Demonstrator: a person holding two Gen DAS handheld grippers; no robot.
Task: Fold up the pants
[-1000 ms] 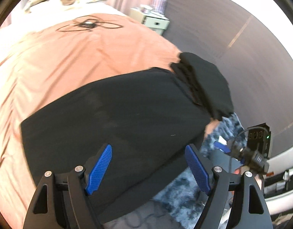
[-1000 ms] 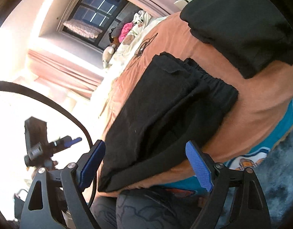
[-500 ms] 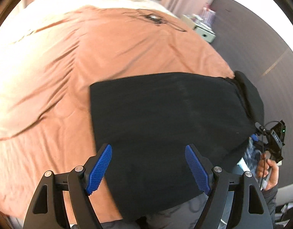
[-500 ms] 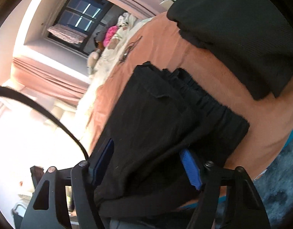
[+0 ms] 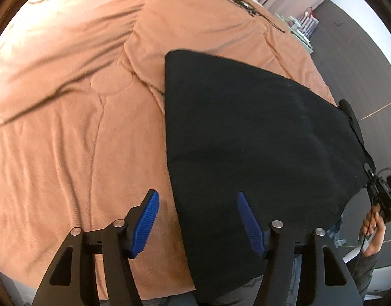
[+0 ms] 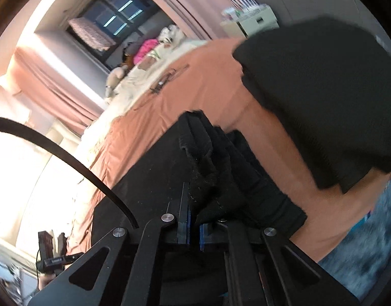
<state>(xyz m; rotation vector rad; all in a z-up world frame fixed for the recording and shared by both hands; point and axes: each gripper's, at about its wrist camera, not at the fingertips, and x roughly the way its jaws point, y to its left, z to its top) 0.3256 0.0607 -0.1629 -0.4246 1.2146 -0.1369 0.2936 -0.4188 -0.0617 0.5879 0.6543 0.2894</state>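
Black pants (image 5: 259,153) lie flat on an orange bedspread (image 5: 67,102). My left gripper (image 5: 196,195) points down over their near left edge. That edge runs between its blue pads (image 5: 147,221), which are closing and do not touch the cloth. In the right wrist view my right gripper (image 6: 192,204) is shut on the bunched waistband end of the pants (image 6: 215,178), and the cloth rises in folds from its jaws. In the left wrist view that gripper shows only as a dark device in a hand (image 5: 374,227) at the far right.
A second folded black garment (image 6: 323,97) lies on the bed just beyond the waistband. A black cable (image 5: 246,5) lies further up the bed, with pillows and soft toys (image 6: 144,51) at its head. A nightstand (image 6: 251,20) and a blue shaggy rug (image 6: 368,242) lie beside the bed.
My left gripper swung left and down to the pants' left edge, and its jaws narrowed. My right gripper moved in on the waistband end and shut on it.
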